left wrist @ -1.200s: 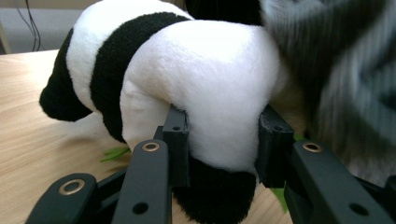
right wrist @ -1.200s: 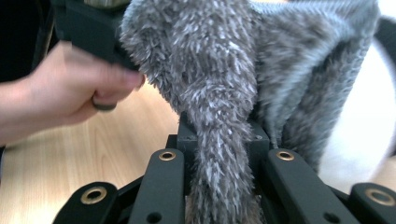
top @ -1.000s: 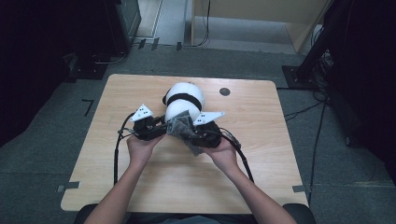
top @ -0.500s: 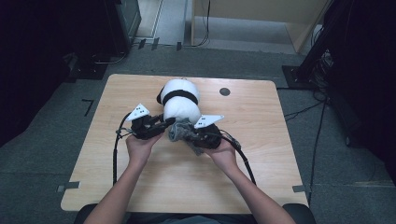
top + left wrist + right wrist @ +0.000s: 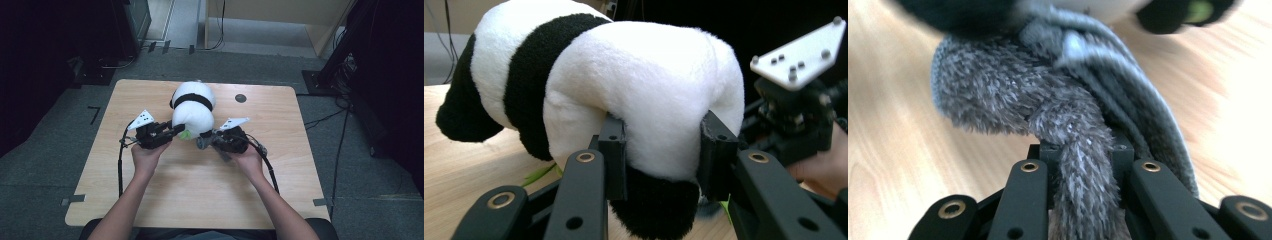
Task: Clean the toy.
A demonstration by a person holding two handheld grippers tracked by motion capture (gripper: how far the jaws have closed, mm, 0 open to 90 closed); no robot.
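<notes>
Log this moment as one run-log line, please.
left gripper: jaws shut on panda plush | right gripper: jaws shut on grey fuzzy cloth | plush on wooden table, cloth at its base

A lab or studio: bare wooden table [image 5: 200, 190], grey carpet [image 5: 50, 165], floor cables [image 5: 345, 135]

I see a light wooden surface [image 5: 165, 200] with a dark round disc [image 5: 240, 98] near its far right corner. It stands on grey carpet [image 5: 60, 145]. Tape strips [image 5: 74, 200] mark the floor by the near corners. Dark equipment [image 5: 127, 25] and cables [image 5: 345, 130] lie beyond, with a pale wooden panel [image 5: 270, 10] at the back.
</notes>
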